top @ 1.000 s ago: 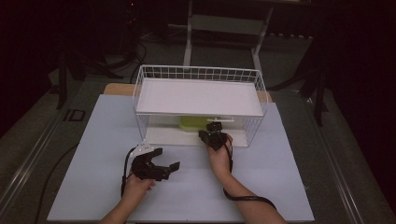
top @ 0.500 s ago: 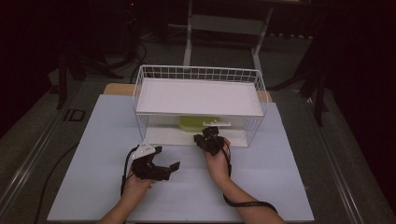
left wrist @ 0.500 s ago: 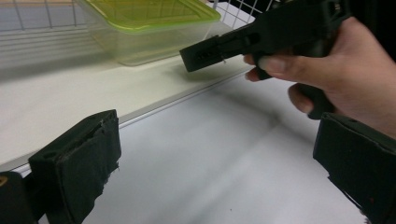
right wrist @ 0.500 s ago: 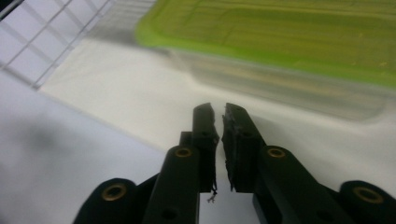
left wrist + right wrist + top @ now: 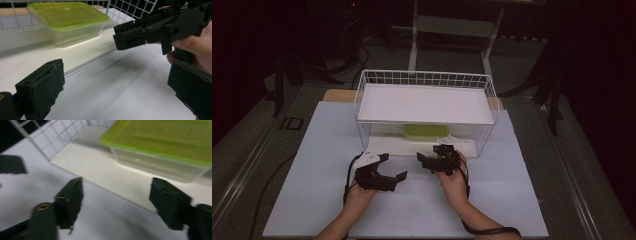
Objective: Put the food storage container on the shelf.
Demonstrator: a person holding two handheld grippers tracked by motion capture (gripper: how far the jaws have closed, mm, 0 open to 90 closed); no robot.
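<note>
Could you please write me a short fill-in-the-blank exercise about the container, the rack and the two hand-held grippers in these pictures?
1. The clear container has a lid coloured ____.
2. The container sits on the ____ level of the white wire rack.
3. The jaws of the right hand-held gripper stand ____, with nothing between them.
4. The left hand-held gripper holds ____.

Missing words: green; lower; open; nothing

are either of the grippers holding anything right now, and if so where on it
Nothing is held. The left gripper and right gripper both have their jaws spread with bare gaps, short of the green-lidded container in the wire rack.
</note>
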